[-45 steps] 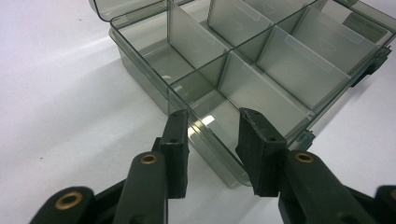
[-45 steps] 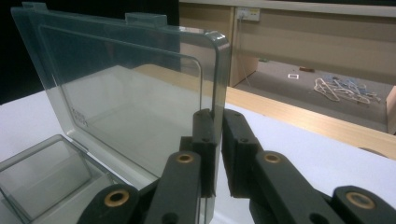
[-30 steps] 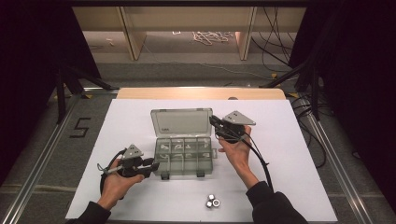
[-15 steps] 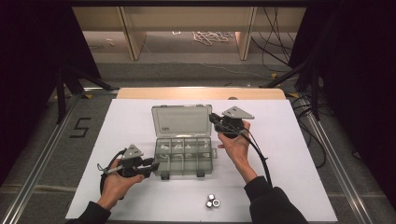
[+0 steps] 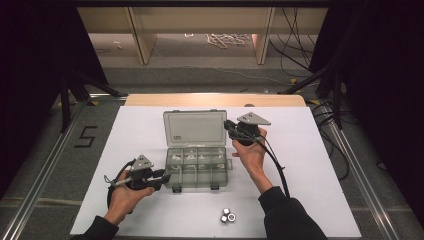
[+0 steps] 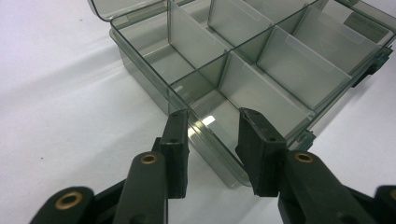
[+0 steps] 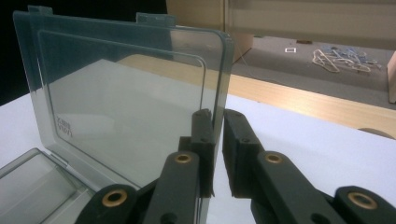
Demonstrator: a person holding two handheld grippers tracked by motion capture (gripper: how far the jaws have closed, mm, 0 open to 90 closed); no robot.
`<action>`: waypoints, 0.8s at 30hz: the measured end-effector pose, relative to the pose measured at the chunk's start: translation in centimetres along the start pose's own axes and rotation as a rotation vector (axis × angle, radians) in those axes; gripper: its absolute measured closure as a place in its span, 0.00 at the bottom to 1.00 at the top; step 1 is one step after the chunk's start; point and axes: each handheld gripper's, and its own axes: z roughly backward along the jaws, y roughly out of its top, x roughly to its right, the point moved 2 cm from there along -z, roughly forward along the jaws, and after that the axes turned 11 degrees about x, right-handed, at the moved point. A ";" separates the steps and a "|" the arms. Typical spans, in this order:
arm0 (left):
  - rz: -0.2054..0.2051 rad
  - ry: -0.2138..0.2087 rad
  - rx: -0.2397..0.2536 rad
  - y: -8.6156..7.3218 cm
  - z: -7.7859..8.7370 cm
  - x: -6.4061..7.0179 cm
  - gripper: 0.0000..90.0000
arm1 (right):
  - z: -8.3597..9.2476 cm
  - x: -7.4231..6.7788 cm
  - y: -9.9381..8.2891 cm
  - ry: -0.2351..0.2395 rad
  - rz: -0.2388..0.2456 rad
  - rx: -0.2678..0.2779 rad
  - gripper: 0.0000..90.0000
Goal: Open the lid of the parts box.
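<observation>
Now, at seven o'clock on the white table [image 5: 320,165], the left gripper [image 5: 161,179] straddles the near left corner of the clear compartment box [image 5: 197,167]. In the left gripper view its jaws stand apart, one outside the wall and one over the compartment, and I cannot tell whether the pads truly press on the plastic. The box sits at the table's centre, its lid [image 5: 195,128] raised toward twelve o'clock. Moving right, the right gripper [image 5: 229,125] at one o'clock has the lid's right edge: in the right gripper view the jaws stand nearly together with that thin edge [image 7: 219,93] pinched between them. Down at five o'clock, a few small metal nuts [image 5: 227,216] lie loose, well apart from the box.

The risk as I judge it: that pinch sits right on the rim, so a slip would let the lid fall or swing. If the left gripper isn't really bracing the corner, any pull on the lid could drag or tip the light box.
</observation>
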 end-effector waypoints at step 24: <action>0.003 0.000 0.013 0.0 -0.2 0.1 0.70 | -1.2 0.5 -0.6 -0.041 -0.003 -0.020 0.94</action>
